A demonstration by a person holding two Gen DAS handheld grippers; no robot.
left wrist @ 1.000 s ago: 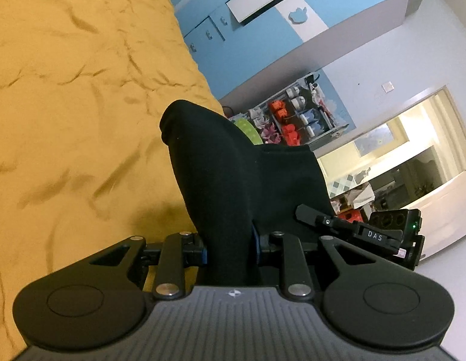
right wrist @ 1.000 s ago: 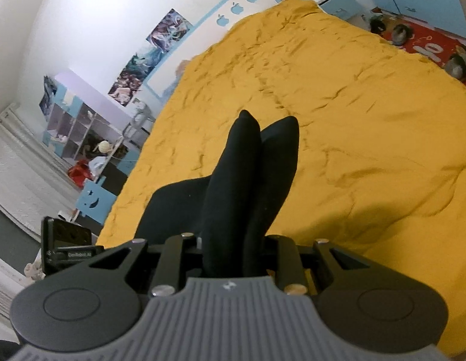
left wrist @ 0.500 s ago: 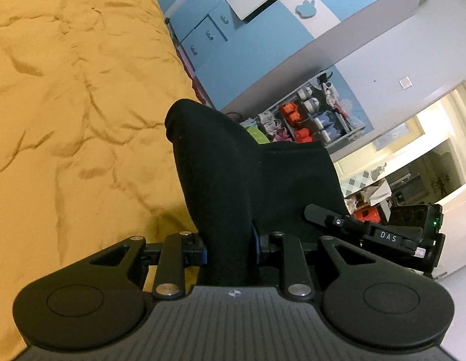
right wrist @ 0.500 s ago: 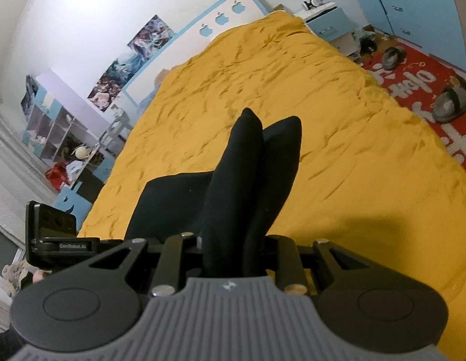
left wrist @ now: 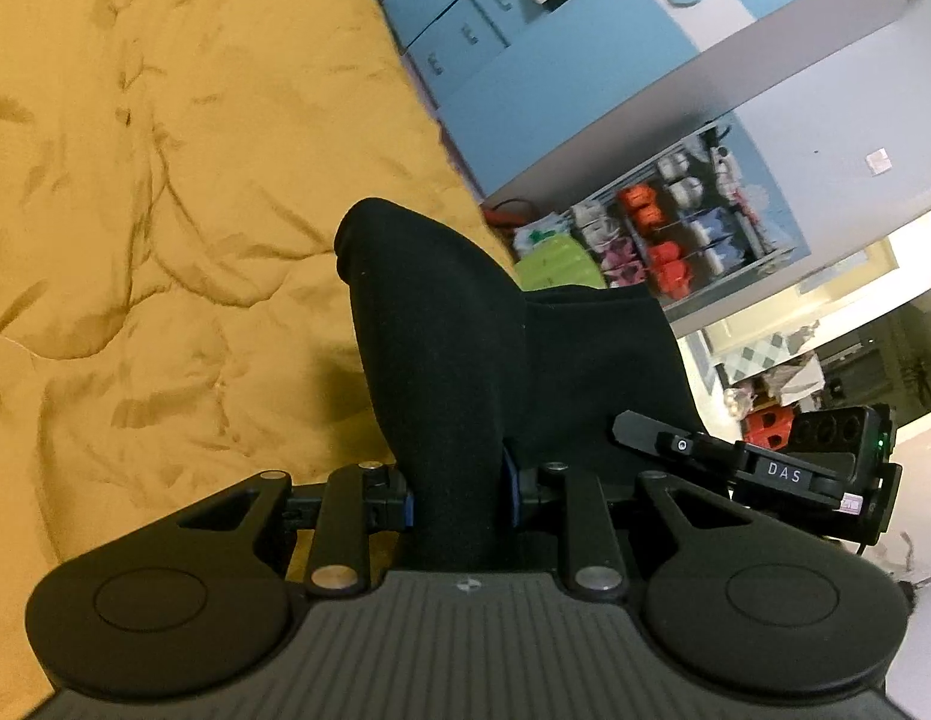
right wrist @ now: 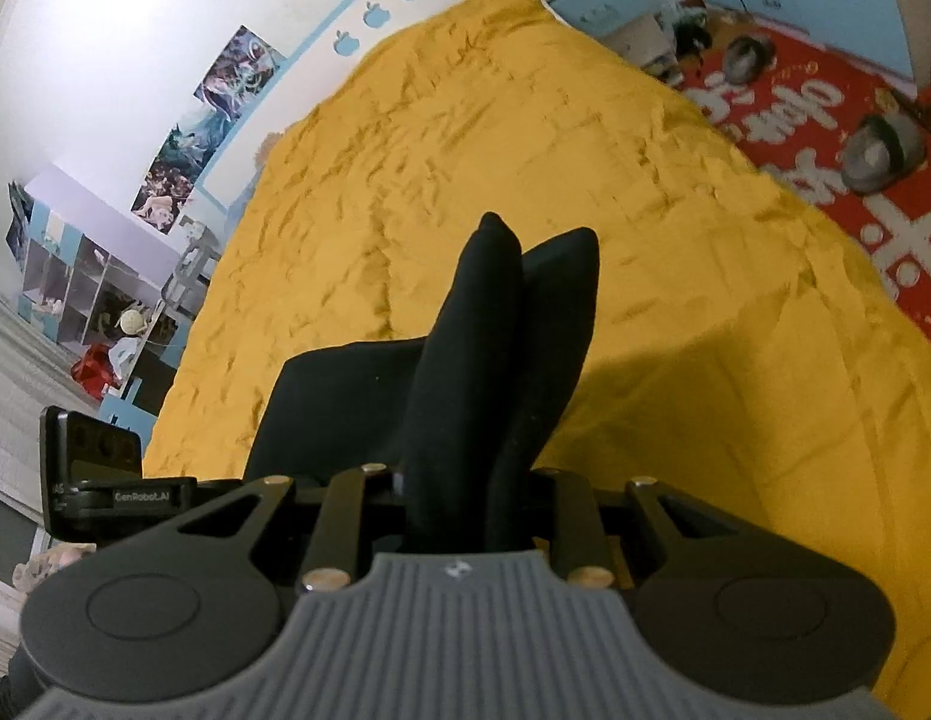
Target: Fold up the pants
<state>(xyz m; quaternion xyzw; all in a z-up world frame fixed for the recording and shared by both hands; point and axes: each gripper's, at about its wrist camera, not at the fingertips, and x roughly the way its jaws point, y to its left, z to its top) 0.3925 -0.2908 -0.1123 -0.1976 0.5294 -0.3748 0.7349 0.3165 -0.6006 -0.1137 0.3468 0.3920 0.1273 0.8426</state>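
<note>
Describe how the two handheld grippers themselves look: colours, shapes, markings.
Left gripper: matte black, two round discs flanking a ribbed dark grey centre plate, silver pivot bolts, blue finger pads. Right gripper: same build with a lighter grey ribbed plate. Each shows the other's black module alongside: "DAS" lettering and a green light in the left view, "GenRobot.AI" in the right view.

Black pants, bunched, pinched in both tongs, held above yellow bedspread.

A big bed with a wrinkly yellow cover — the black pants hang just above it and throw a dark shadow.
</note>
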